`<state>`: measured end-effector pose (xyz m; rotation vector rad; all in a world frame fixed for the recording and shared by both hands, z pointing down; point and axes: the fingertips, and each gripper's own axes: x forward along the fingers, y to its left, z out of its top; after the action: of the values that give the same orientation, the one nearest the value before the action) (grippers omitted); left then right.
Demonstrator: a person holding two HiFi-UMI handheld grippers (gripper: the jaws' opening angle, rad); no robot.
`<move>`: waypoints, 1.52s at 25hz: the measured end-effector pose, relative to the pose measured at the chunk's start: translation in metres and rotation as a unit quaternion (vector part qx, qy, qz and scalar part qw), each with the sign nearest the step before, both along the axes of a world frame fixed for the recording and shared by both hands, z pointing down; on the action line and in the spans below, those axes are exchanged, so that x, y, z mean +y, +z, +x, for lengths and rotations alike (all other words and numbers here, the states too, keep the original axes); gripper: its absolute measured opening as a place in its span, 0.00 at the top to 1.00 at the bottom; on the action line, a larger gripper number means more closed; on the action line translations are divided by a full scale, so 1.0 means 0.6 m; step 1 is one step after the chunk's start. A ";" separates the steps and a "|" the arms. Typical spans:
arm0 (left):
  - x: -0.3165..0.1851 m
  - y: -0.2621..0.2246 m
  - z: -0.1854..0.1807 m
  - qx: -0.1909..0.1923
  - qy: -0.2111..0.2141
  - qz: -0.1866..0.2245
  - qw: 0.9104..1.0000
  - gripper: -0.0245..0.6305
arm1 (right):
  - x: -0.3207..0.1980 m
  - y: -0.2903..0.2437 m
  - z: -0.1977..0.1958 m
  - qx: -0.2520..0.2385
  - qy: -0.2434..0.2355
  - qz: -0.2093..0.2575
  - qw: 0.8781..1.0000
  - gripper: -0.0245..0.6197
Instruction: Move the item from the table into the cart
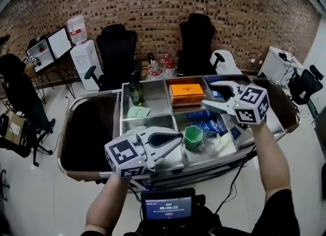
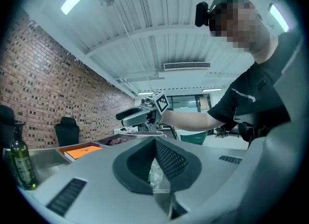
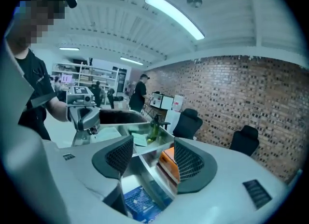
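Pause between transfers: right tongs (image 1: pixel 208 93) apart and empty above cart (image 1: pixel 155 100), left tongs (image 1: pixel 178 137) closed, empty; next move probably fetches another item.

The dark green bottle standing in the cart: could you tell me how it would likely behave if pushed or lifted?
The bottle stands tall and narrow, so a push near its neck would probably tip it. Its glossy, glass-like surface looks slippery and possibly fragile, and likely heavy for its size.
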<state>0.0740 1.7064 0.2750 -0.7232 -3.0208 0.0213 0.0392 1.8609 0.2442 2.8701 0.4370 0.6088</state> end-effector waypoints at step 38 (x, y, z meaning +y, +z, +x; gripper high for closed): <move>-0.118 -0.041 -0.138 0.012 -0.166 -0.056 0.984 0.95 | -0.329 -0.039 -0.267 0.272 0.170 -0.042 0.946 0.95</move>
<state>-0.0088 1.6356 0.2502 -1.2170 -2.8533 0.1910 -0.1209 1.6638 0.2211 2.8623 1.0225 -0.1824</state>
